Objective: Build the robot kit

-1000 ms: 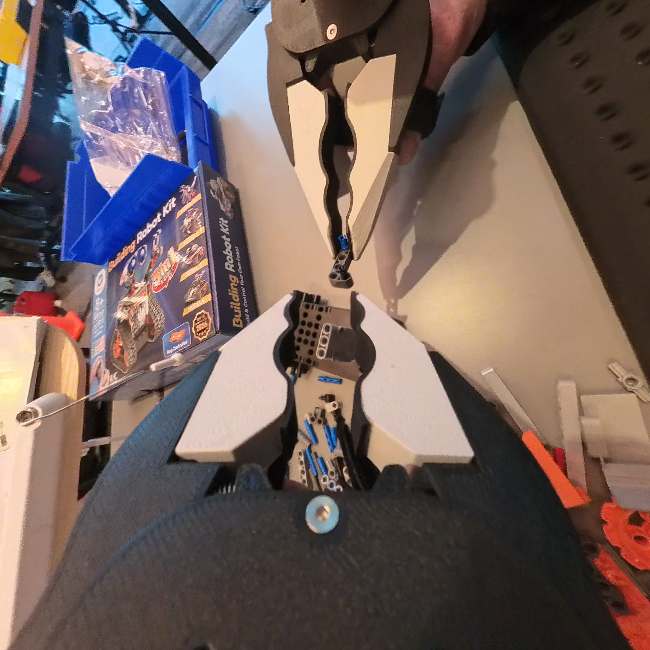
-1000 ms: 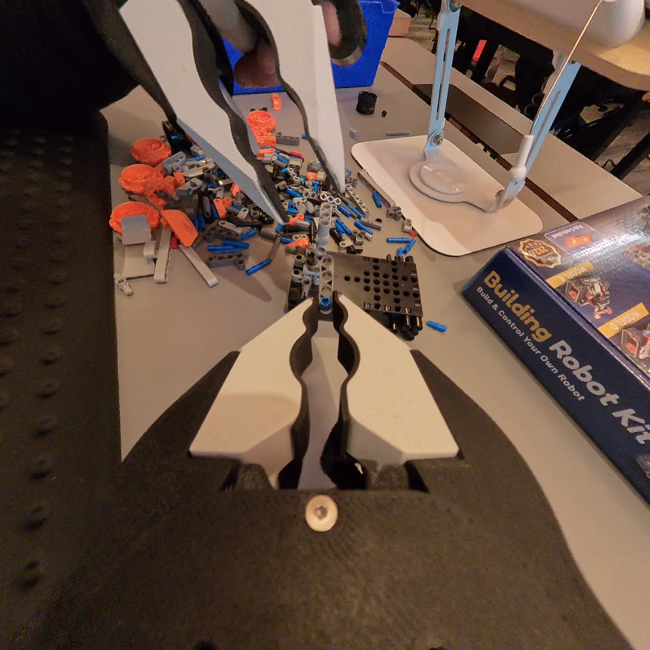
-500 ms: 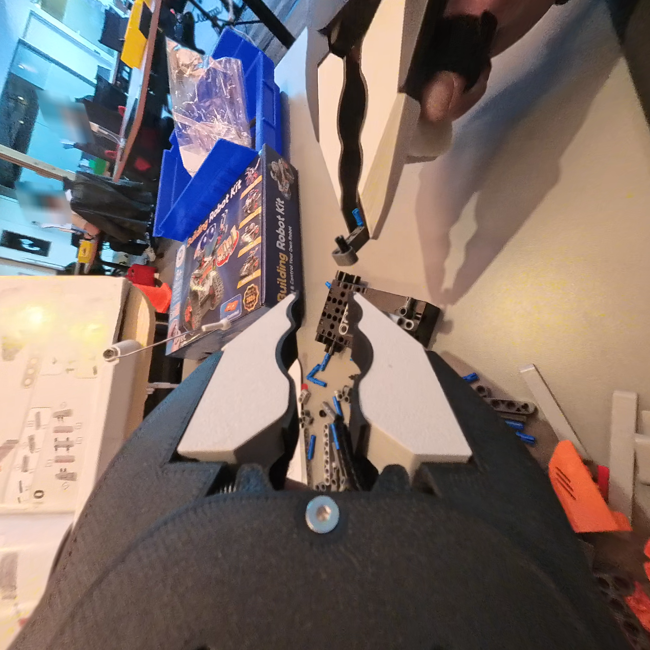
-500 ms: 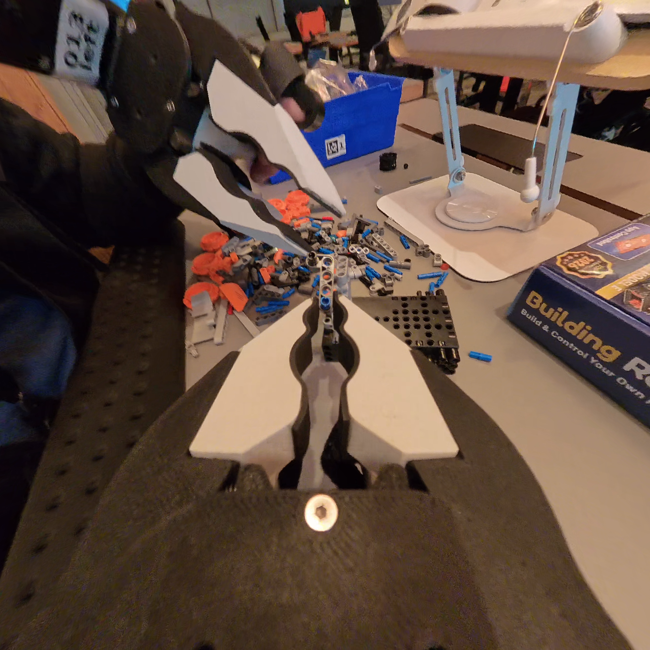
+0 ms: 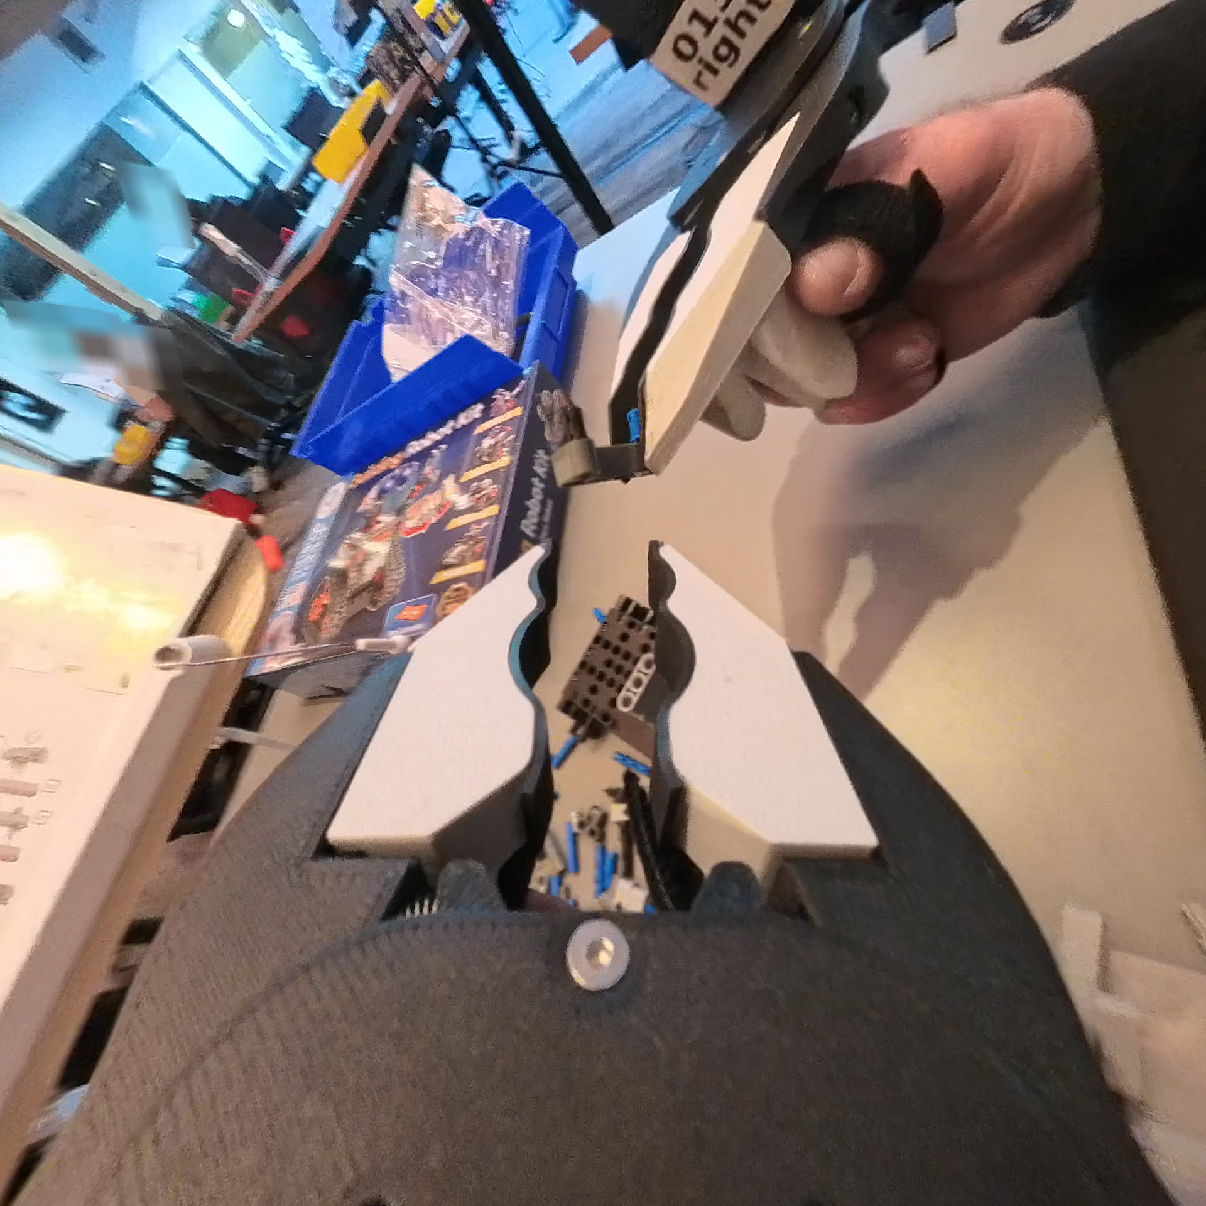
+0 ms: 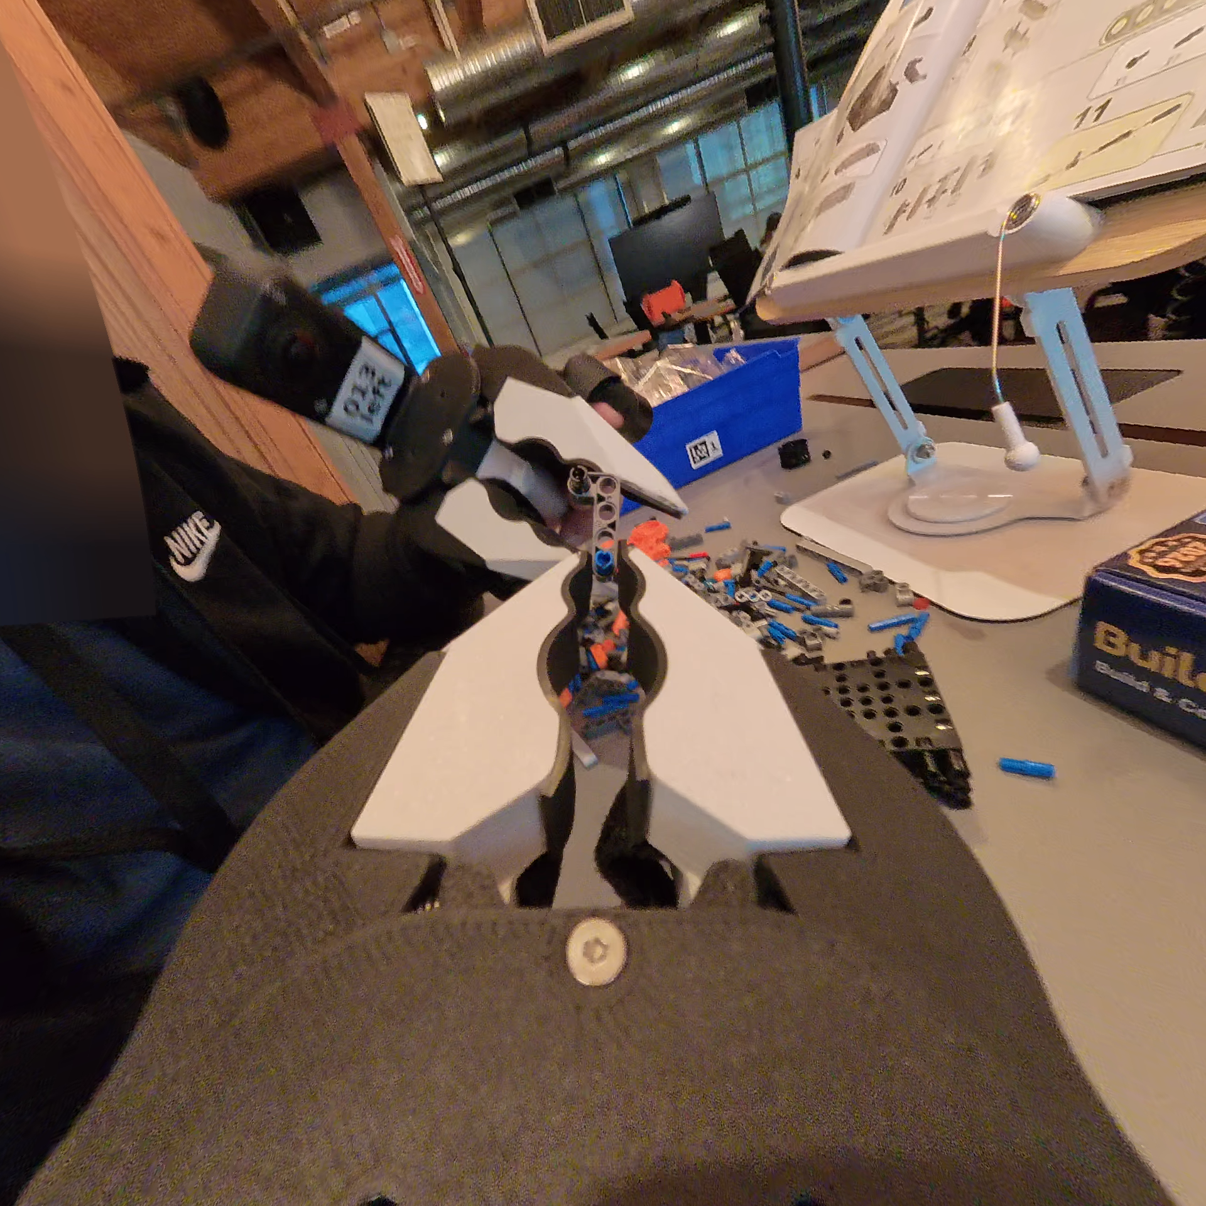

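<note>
Grey and wide, the table (image 6: 1077,848) carries a loose heap of small building pieces (image 6: 770,587), grey, blue and orange, with a black perforated plate (image 6: 881,692) lying just on the near side of the heap. A dark blue kit box (image 6: 1148,633) sits at the right edge, a blue bin (image 6: 724,404) with clear bags stands farther back, and a white stand (image 6: 979,470) holds an open instruction booklet (image 6: 979,117) up above the table.

Raised off the table, the right hand-held gripper (image 6: 603,555) has its white fingers pressed together on a slim grey beam with holes (image 6: 603,515). The beam sticks out past the fingertips, pointing up and away, with a blue pin (image 6: 603,558) set in it right at the pinch. At its far end a small dark stud seems to sit in the top hole, though it is too small to be sure.

Facing it, the left hand-held gripper (image 6: 620,502) is held aloft just behind that beam's tip, close but apart from it. Its own view shows its fingers (image 5: 470,705) spread with nothing between them; through the gap the black plate (image 5: 610,659) and scattered blue pins lie on the table below. From that side, the beam (image 5: 594,460) juts from the right hand-held gripper (image 5: 643,450), above and beyond the left fingertips. A person's hand (image 5: 946,261) grips the right tool's handle.
</note>
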The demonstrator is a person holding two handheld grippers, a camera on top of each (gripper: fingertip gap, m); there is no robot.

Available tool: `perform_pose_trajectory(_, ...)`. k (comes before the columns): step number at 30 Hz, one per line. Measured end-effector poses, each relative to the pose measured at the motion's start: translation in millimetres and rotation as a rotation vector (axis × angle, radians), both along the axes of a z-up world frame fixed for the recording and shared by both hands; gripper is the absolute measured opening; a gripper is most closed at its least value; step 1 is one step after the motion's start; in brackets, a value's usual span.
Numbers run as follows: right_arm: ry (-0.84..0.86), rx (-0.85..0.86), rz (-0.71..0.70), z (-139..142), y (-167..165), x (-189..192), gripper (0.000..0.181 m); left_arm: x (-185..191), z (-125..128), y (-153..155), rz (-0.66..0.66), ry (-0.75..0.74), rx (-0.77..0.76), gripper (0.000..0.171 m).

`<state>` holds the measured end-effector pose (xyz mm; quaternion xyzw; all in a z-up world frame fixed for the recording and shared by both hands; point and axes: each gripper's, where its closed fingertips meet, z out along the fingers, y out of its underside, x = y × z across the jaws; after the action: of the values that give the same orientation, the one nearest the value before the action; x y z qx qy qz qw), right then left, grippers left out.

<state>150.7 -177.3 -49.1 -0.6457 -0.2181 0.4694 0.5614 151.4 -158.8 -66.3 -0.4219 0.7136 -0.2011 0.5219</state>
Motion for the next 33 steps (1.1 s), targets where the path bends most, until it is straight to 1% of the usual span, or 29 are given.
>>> perform_pose_trajectory(3, 0.099, -0.034, 0.008, 6.5, 2.7, 1.4, 0.006, 3.2, 2.3, 5.7, 0.056, -0.027, 0.161, 0.030)
perform_pose_trajectory(6, 0.162, -0.075, 0.017, 6.8, 5.8, 1.2, 0.006, 8.4, 2.4, 5.0, 0.080, -0.056, 0.188, 0.040)
perform_pose_trajectory(9, 0.216, -0.115, 0.024, 6.7, 8.4, 1.1, 0.006, 11.3, 5.3, 9.8, 0.117, -0.082, 0.226, 0.041)
perform_pose_trajectory(13, 0.240, -0.141, 0.043, 5.6, 8.2, -0.7, 0.006, 15.3, 11.4, 7.7, 0.129, -0.126, 0.261, 0.035)
perform_pose_trajectory(15, 0.257, -0.152, 0.056, 6.1, 7.5, -1.2, 0.006, 15.0, 16.9, 9.6, 0.144, -0.149, 0.293, 0.027)
perform_pose_trajectory(20, 0.284, -0.191, 0.031, 1.8, 11.4, 7.0, 0.006, 14.5, 16.9, 9.2, 0.138, -0.144, 0.317, 0.025)
perform_pose_trajectory(22, 0.320, -0.216, 0.043, 1.4, 11.5, 8.9, 0.006, 14.3, 20.2, 5.4, 0.116, -0.163, 0.310, 0.030)
perform_pose_trajectory(23, 0.316, -0.224, 0.047, -0.2, 11.7, 7.7, 0.006, 15.1, 18.1, 3.4, 0.103, -0.150, 0.310, 0.029)
perform_pose_trajectory(26, 0.301, -0.246, 0.071, -4.2, 10.6, 0.8, 0.006, 17.6, 10.7, 3.7, 0.109, -0.127, 0.334, 0.035)
perform_pose_trajectory(33, 0.321, -0.247, 0.092, -2.1, 9.0, -1.5, 0.006, 17.7, 13.5, 1.3, 0.107, -0.141, 0.342, 0.031)
